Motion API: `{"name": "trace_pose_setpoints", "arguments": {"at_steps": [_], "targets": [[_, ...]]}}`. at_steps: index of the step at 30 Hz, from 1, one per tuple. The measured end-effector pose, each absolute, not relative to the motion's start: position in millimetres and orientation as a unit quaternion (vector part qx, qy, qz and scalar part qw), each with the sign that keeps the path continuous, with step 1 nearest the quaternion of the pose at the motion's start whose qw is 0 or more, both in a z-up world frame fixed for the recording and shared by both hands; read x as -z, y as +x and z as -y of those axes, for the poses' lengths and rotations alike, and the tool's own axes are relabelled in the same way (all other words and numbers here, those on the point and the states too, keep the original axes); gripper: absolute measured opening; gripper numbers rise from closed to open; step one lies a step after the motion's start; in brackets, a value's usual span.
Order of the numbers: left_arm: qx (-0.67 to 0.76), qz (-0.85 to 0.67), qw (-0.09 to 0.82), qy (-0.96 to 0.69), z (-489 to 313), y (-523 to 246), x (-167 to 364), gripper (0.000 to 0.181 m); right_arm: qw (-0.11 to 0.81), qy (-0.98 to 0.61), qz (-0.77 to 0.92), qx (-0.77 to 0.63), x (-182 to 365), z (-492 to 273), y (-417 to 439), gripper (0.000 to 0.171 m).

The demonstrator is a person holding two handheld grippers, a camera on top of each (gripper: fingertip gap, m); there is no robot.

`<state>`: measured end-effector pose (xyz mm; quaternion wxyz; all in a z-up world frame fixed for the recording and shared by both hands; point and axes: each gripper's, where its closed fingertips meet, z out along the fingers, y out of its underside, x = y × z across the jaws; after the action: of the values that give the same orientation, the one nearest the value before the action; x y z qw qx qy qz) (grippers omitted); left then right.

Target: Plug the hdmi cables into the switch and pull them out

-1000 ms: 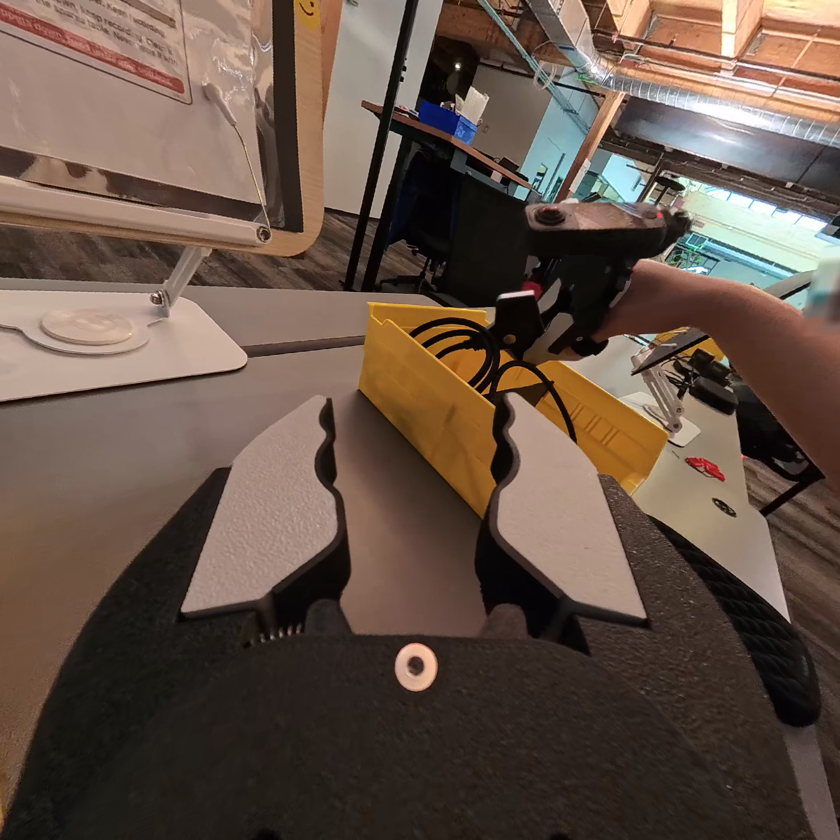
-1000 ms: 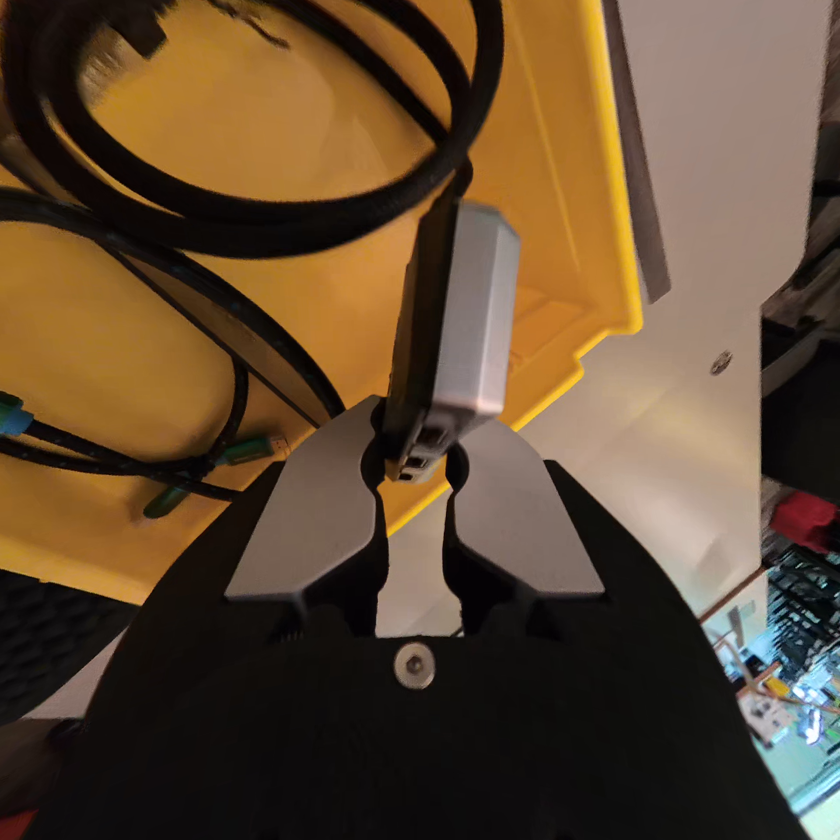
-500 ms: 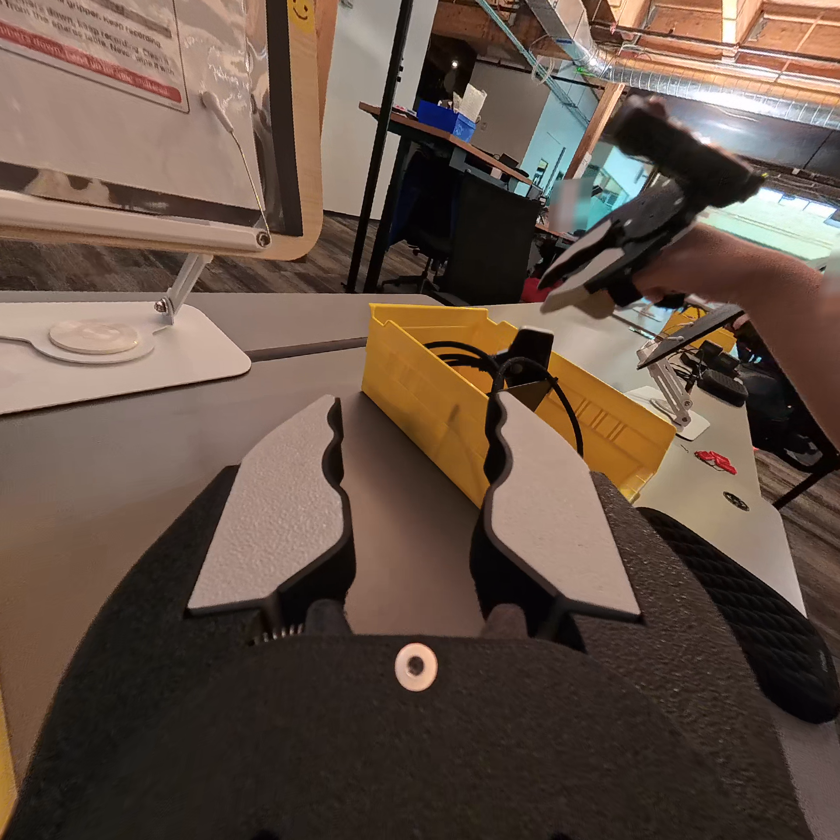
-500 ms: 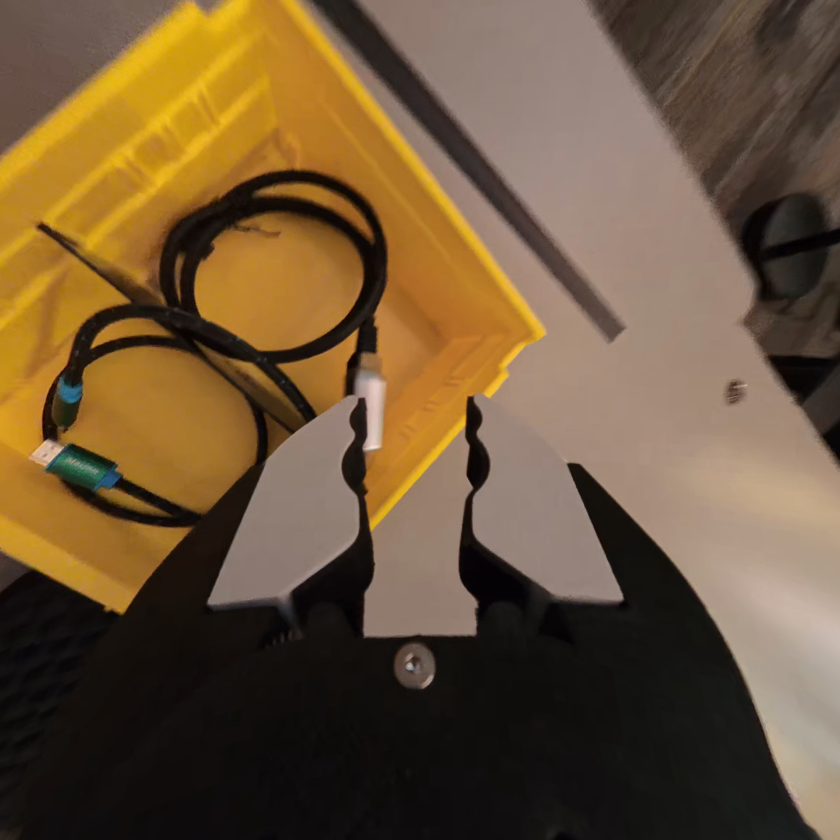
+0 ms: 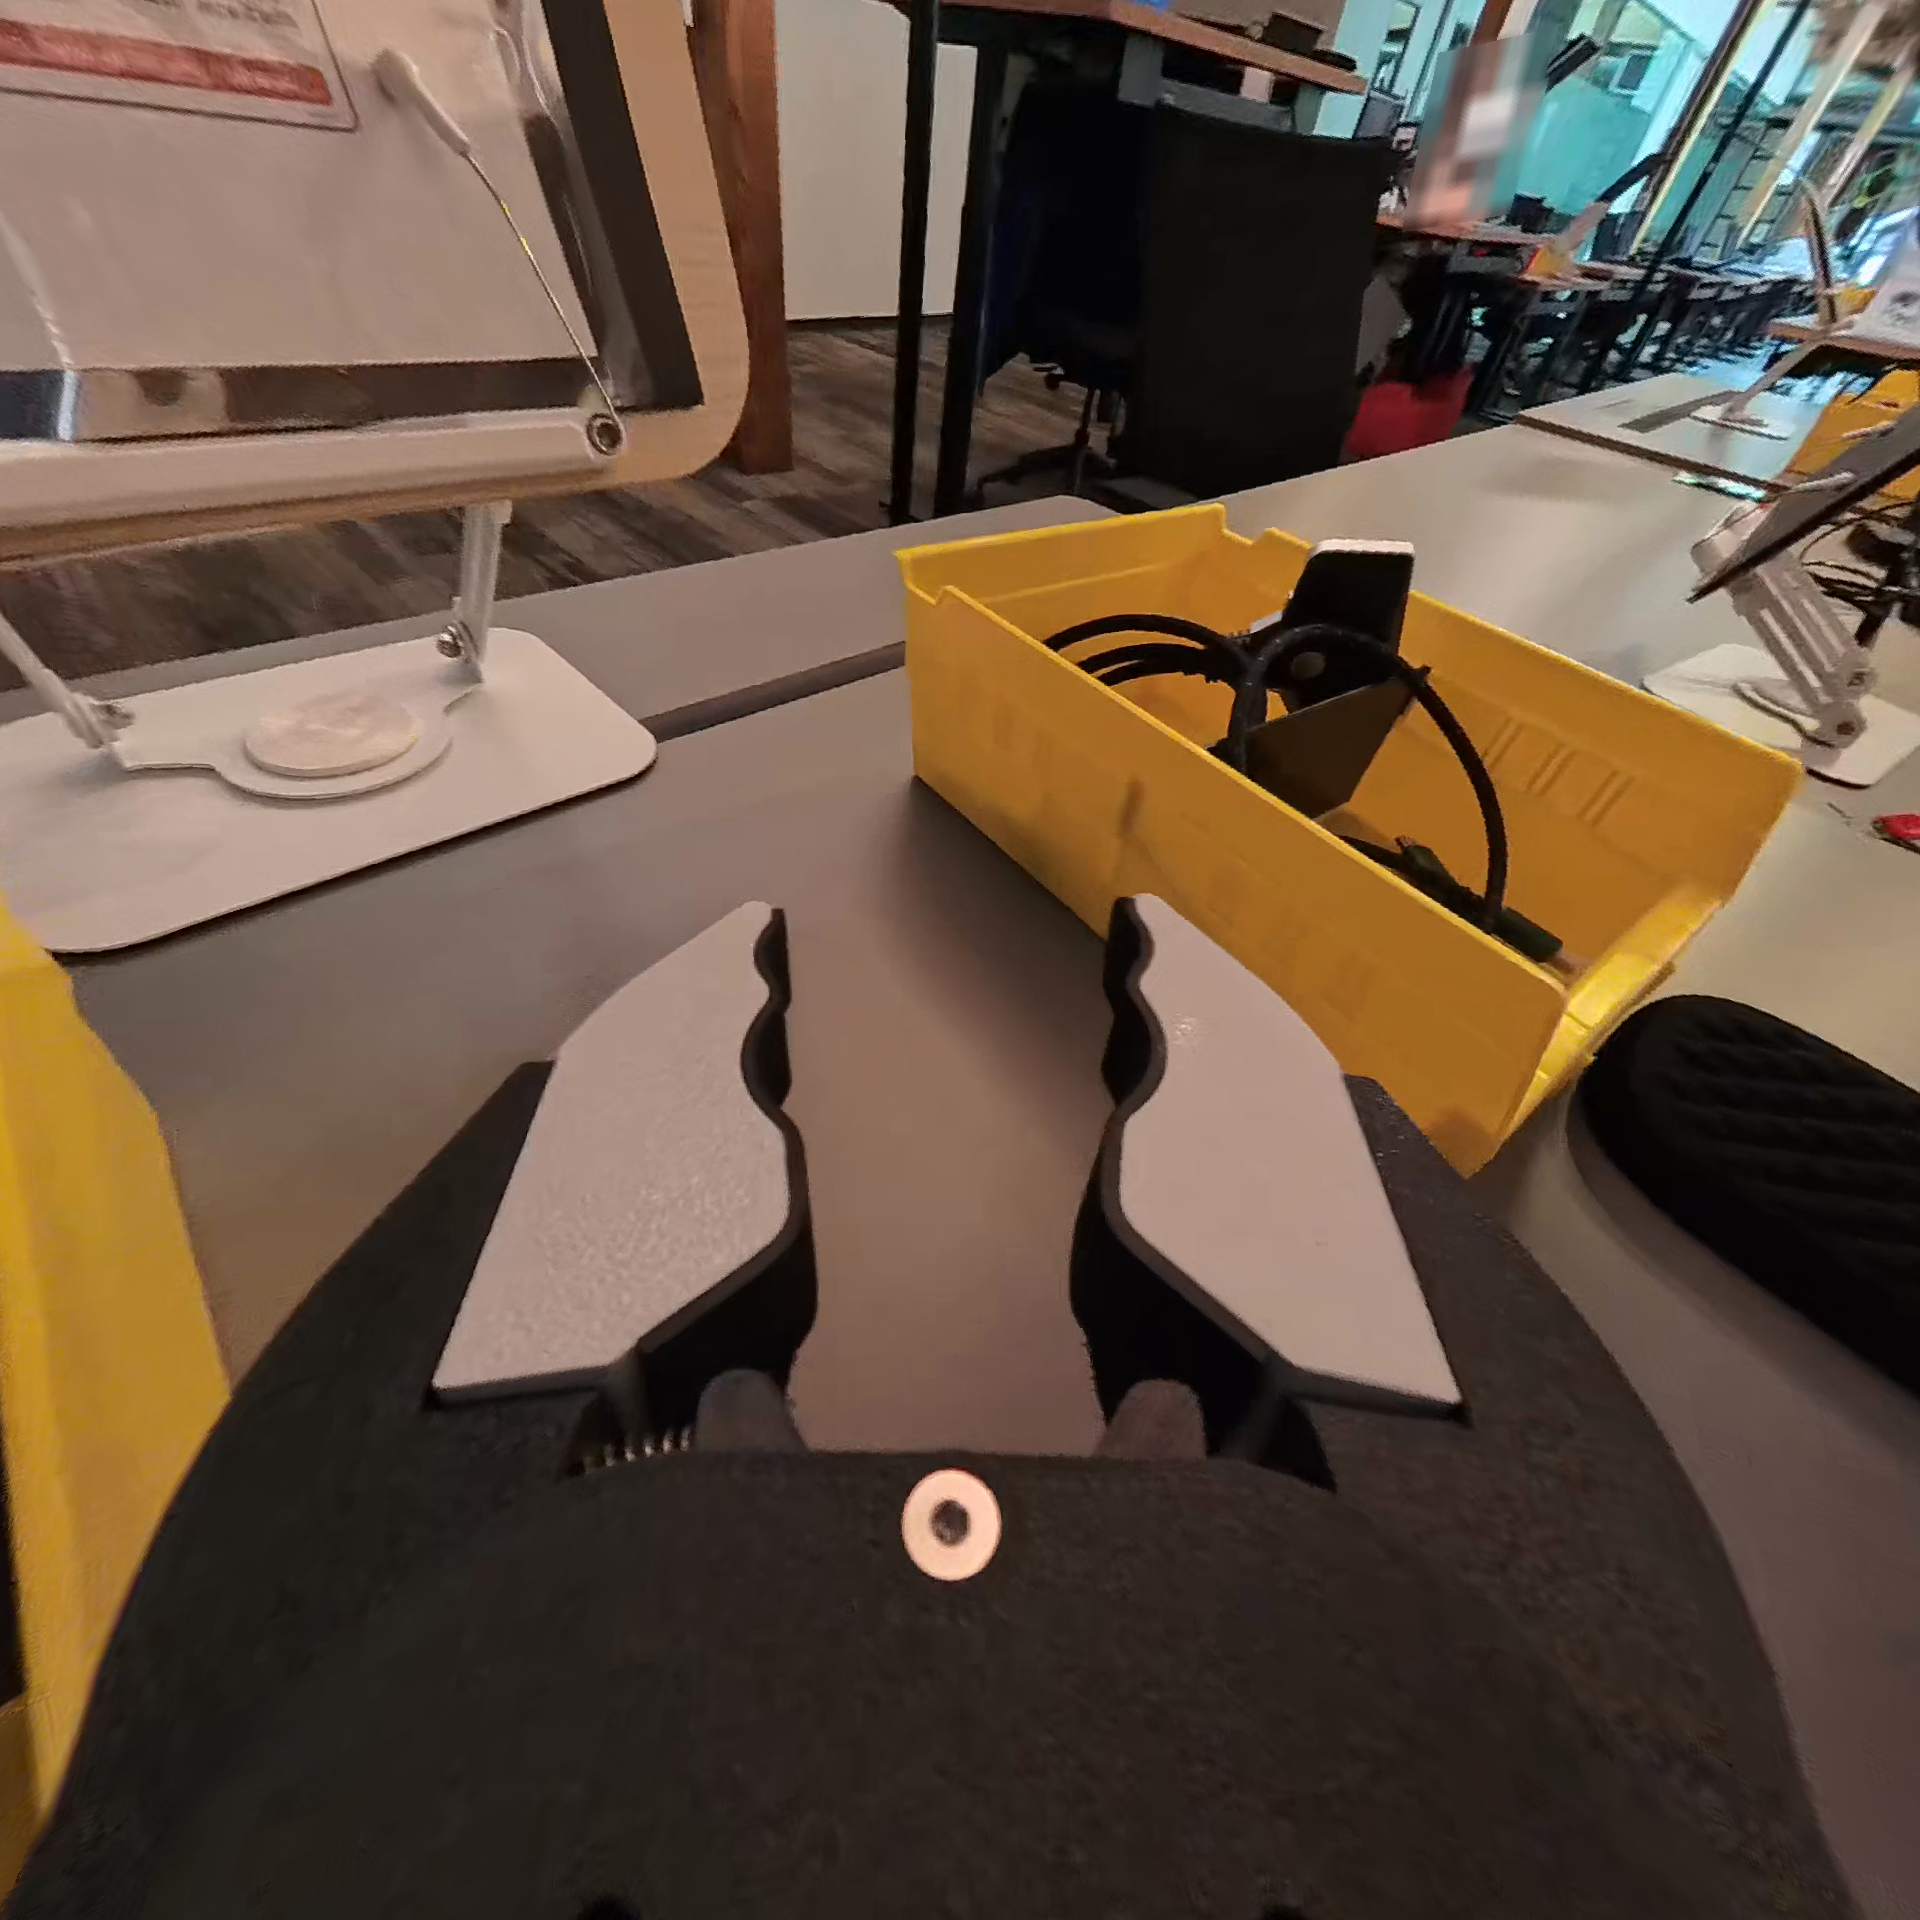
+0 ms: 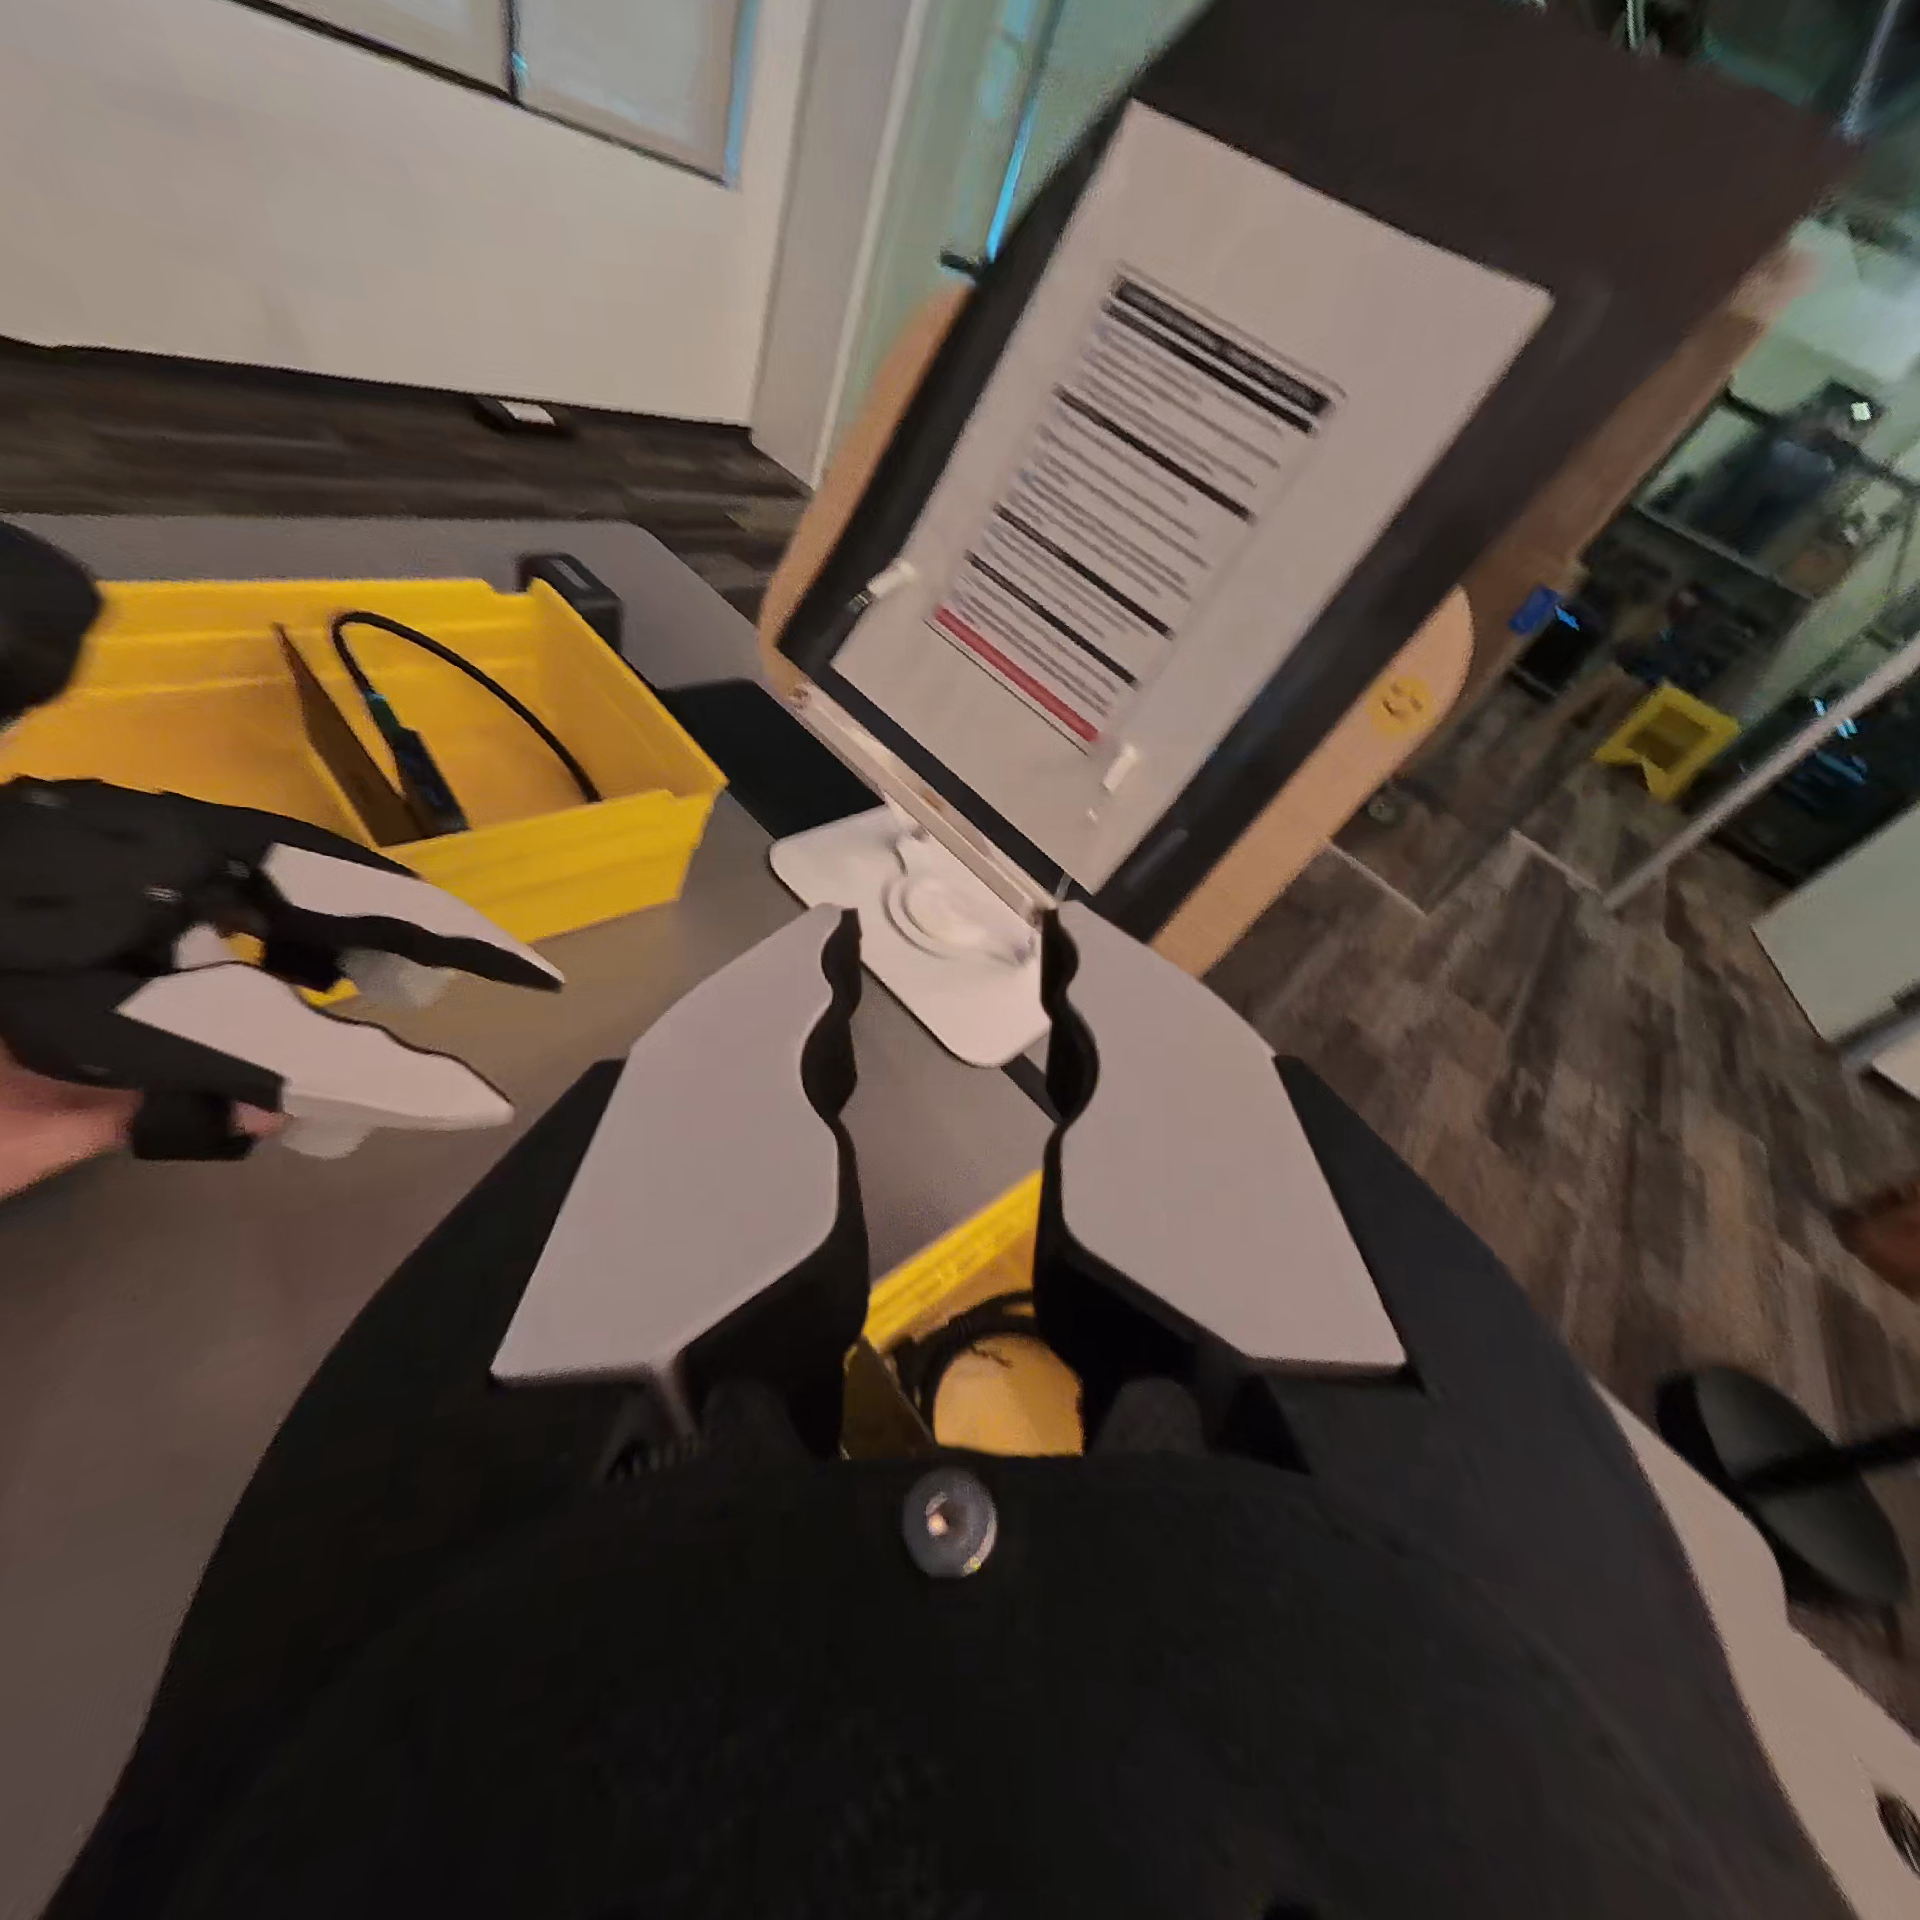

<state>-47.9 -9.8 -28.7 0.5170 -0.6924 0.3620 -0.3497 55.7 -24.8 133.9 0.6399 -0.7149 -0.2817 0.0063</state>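
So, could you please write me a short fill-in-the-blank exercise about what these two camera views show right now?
1. The coiled black cables lie inside a bin coloured ____.
2. The left gripper is open and holds ____.
3. The right gripper has its jaws ____.
4. The sheet of paper sits on a stand whose base is coloured ____.

Missing words: yellow; nothing; open; white

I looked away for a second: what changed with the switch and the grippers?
The right gripper let go of the switch, leaving it in the yellow bin, then lifted and swung away, open. The left gripper stayed open and empty over the table.
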Motion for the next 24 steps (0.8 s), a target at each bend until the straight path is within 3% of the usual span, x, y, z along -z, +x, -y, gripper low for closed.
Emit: {"name": "trace_pose_setpoints", "arguments": {"at_steps": [7, 12, 16, 17, 21, 24], "targets": [[0.446, -0.346, 0.478, -0.673, 17.6, -37.3, 26.8, 0.089, 0.660, -0.673, 0.334, 0.011, -141.2, 34.0, 24.0, 0.033], [0.552, -0.307, 0.515, -0.580, 33.0, -42.5, -10.4, 0.089, 0.668, -0.663, 0.337, 0.001, -135.6, 36.0, 36.7, 0.033], [0.552, -0.322, 0.548, -0.540, 46.6, -46.1, -29.1, 0.086, 0.685, -0.656, 0.317, -0.016, -142.8, 40.4, 51.6, 0.033], [0.537, -0.323, 0.560, -0.542, 47.3, -46.6, -30.8, 0.080, 0.690, -0.652, 0.314, -0.021, -145.8, 42.9, 54.0, 0.033], [0.548, -0.317, 0.585, -0.507, 61.3, -59.6, -53.1, 0.002, 0.711, -0.631, 0.308, -0.044, -157.6, 55.5, 57.6, 0.032], [0.560, -0.317, 0.587, -0.491, 63.0, -81.1, -74.6, 0.000, 0.716, -0.624, 0.310, -0.042, -160.7, 62.3, 61.8, 0.032]]}}
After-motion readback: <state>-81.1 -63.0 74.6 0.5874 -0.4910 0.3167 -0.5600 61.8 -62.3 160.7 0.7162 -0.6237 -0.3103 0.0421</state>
